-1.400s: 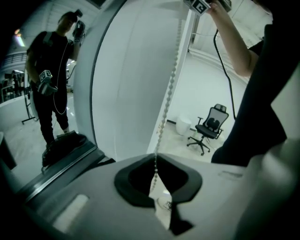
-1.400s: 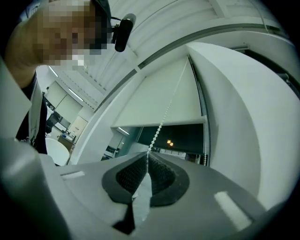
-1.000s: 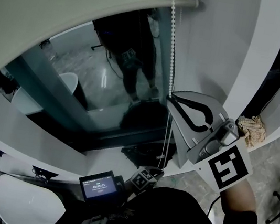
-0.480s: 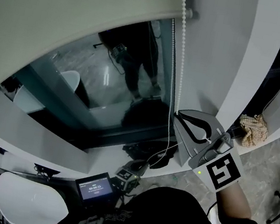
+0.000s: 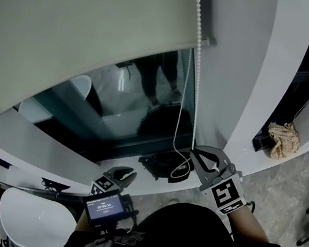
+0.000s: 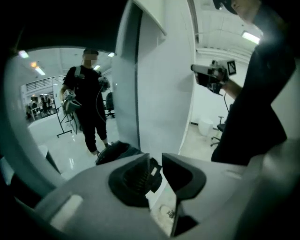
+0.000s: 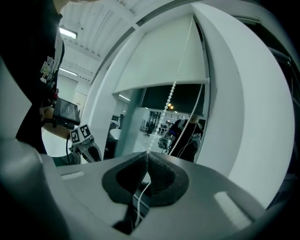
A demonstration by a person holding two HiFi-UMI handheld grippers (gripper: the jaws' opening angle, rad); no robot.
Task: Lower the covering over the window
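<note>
- Beside the right edge of the pale grey-green fabric roller blind [image 5: 88, 27] hangs the white beaded pull chain [image 5: 194, 68]. Its long axis runs near vertical, down toward the white window sill [image 5: 50, 152].
- Measured against that chain, the blind's bottom hem sits only partway down, and the dark window glass [image 5: 128, 104] is bare below it.
- At the chain's lower end, the right gripper [image 5: 196, 154] has its jaws pressed together on the chain. The beads rise straight up and away from the closed fingertips, and a slack loop droops just beside them.
- Left of the chain's foot and well apart from it, the left gripper [image 5: 125, 172] carries nothing. Its jaws have just been opening and stand at a narrow gap with nothing between them.
- The right hand is therefore the one on the chain. Any fresh hold lies upward along the chain, above both grippers.
- It seems to be the front strand of the loop that is pinched, though the dim view leaves that unsure.
</note>
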